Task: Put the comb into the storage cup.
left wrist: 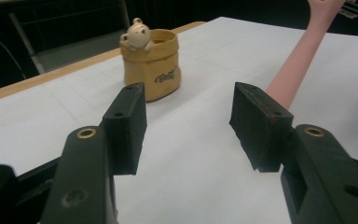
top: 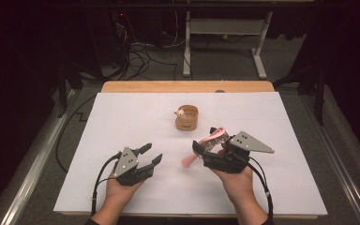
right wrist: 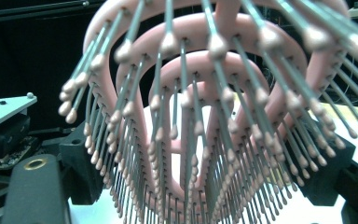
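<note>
**Two grippers, one pink hairbrush, one small pot**

Two grippers work over the white table in the high view. The right gripper is clamped on the head of a pink hairbrush, whose handle slants down and left toward the middle of the sheet. The left gripper stands partly open with nothing between its jaws, well apart from the brush. A yellow pot with a little bear figure on its rim sits farther back, near the centre.

In the left gripper view, the jaws stand apart and empty; the pot lies ahead and the brush handle rises at the right.

In the right gripper view, the brush's pink ribs and metal bristles crowd the lens, with the dark pads pressing at either side.

The step looks like passing the handle across or lowering it into the pot. To do it well, keep the right grip steady, bring the open left jaws square onto the bare handle clear of the bristles, and close fully before the right lets go.
</note>
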`<state>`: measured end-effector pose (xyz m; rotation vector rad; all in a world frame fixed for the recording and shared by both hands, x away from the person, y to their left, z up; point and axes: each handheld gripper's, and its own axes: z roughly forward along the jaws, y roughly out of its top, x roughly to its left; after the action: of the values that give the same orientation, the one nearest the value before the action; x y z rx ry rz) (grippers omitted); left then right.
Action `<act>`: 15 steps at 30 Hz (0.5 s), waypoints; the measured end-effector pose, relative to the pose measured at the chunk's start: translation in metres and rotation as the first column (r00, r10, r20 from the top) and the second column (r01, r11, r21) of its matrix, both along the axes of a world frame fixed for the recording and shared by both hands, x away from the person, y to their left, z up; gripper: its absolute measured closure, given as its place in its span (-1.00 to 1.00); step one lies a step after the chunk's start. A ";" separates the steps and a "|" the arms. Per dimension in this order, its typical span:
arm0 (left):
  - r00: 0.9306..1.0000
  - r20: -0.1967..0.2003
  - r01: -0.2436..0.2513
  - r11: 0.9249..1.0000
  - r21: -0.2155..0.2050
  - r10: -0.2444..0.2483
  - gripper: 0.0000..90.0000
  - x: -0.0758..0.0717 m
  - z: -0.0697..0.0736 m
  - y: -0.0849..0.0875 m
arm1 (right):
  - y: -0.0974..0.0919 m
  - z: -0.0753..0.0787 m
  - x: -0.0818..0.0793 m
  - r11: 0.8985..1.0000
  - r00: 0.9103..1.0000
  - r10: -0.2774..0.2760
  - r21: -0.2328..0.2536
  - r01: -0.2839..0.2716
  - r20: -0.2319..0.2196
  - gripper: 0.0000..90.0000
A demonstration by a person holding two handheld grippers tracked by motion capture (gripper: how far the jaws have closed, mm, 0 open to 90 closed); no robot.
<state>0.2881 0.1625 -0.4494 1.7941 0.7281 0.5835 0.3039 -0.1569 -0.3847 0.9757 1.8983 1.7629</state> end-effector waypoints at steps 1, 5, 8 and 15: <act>1.000 -0.004 -0.004 1.000 -0.004 0.004 0.00 0.000 0.000 0.004 | 0.000 0.000 0.000 1.000 1.000 0.000 0.000 0.000 0.001 -0.55; 0.999 -0.021 -0.031 0.999 -0.009 0.031 -0.15 -0.001 -0.002 0.018 | -0.002 0.001 0.000 1.000 1.000 -0.003 -0.001 0.003 0.004 -0.55; 0.998 -0.026 -0.052 0.999 -0.016 0.051 -0.15 -0.002 -0.004 0.030 | -0.004 0.002 -0.001 1.000 1.000 -0.007 -0.003 0.007 0.009 -0.55; 0.994 -0.039 -0.107 0.991 -0.077 0.105 -0.27 -0.003 -0.009 0.056 | -0.008 0.003 -0.002 1.000 1.000 -0.017 -0.014 0.017 0.016 -0.55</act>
<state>0.2854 0.2188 -0.4587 1.7042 0.8632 0.5870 0.3024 -0.1649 -0.3821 0.9670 1.8847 1.7400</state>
